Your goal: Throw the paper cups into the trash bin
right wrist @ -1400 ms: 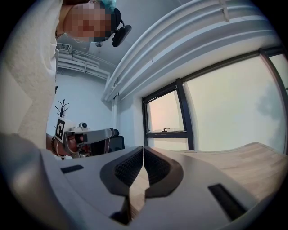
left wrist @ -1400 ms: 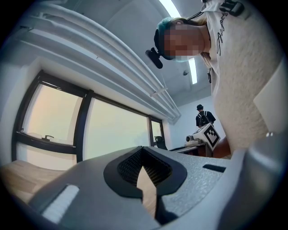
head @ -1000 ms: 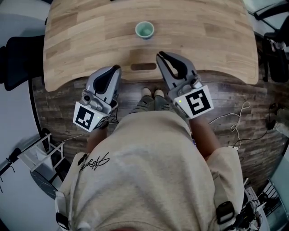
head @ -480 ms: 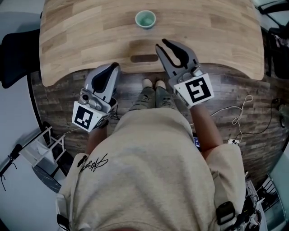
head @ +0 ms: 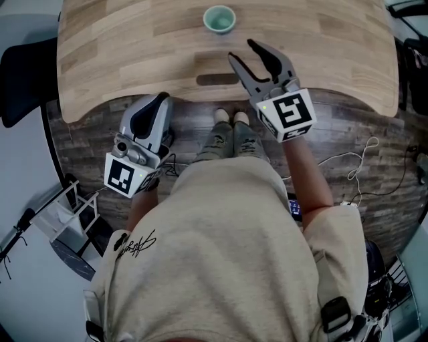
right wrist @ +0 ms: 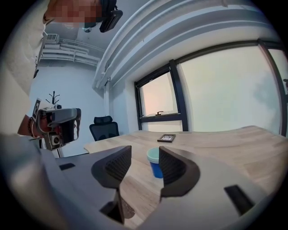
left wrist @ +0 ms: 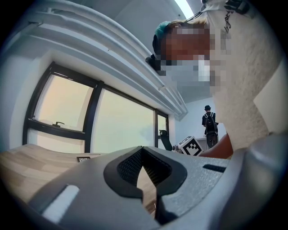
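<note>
A paper cup (head: 219,19), blue outside and teal inside, stands upright on the wooden table (head: 120,47) near its far middle. My right gripper (head: 242,51) reaches over the table's near edge, short of the cup. Its jaws have just been opening and nothing is between them. In the right gripper view the cup (right wrist: 155,162) shows through the gap of that gripper (right wrist: 145,157), farther along the table. My left gripper (head: 162,100) hangs below the table's near edge at the left, jaws shut and empty, as the left gripper view (left wrist: 142,151) also shows. No trash bin is in view.
A black office chair (head: 20,80) stands left of the table. A small dark frame (right wrist: 166,138) lies farther back on the table. There is a slot (head: 217,79) in the tabletop near the edge. Cables (head: 361,180) lie on the floor at right; a white rack (head: 63,214) stands at left.
The right gripper's jaws went from shut to open while it moved forward over the table edge toward the cup. The left gripper dropped slightly and stayed shut.
</note>
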Tool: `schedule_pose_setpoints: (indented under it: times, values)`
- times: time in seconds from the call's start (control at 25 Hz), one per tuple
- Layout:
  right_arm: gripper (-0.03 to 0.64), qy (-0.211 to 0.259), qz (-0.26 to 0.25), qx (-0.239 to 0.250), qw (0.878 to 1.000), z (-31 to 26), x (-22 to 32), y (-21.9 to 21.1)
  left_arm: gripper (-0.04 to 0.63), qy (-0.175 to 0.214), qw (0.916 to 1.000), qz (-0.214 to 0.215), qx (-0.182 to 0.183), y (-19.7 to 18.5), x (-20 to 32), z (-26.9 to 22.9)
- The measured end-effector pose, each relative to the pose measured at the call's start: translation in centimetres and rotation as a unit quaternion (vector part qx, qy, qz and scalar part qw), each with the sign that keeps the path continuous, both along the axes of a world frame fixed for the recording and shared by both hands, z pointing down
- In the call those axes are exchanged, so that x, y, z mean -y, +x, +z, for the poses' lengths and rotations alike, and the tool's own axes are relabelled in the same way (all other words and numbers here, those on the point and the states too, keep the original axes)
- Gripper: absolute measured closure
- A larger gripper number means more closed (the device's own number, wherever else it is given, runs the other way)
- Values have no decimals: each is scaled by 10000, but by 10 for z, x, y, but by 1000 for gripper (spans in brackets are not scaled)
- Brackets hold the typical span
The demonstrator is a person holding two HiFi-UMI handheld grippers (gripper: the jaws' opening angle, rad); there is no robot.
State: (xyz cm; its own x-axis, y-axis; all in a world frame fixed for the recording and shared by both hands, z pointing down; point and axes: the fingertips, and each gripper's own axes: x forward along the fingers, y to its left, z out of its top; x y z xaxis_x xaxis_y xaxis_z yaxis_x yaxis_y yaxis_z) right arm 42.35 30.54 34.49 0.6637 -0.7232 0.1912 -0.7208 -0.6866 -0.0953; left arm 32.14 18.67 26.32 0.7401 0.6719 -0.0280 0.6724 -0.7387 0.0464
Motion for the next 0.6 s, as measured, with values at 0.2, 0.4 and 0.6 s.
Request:
schedule_pose_setpoints:
  times: [0.2,0.4,0.6]
  values:
    - [410,-58,10,150,9999,15,7,8,592,45,9999,-108,51,-1,5,0]
    - [387,-196,31,295,9994,31,13,16,592,61,9997,-211,96,-5,18,7]
    - [379,-362,49,449,9983,49,16,25,592,23,9996,-246,114,-7,21,8]
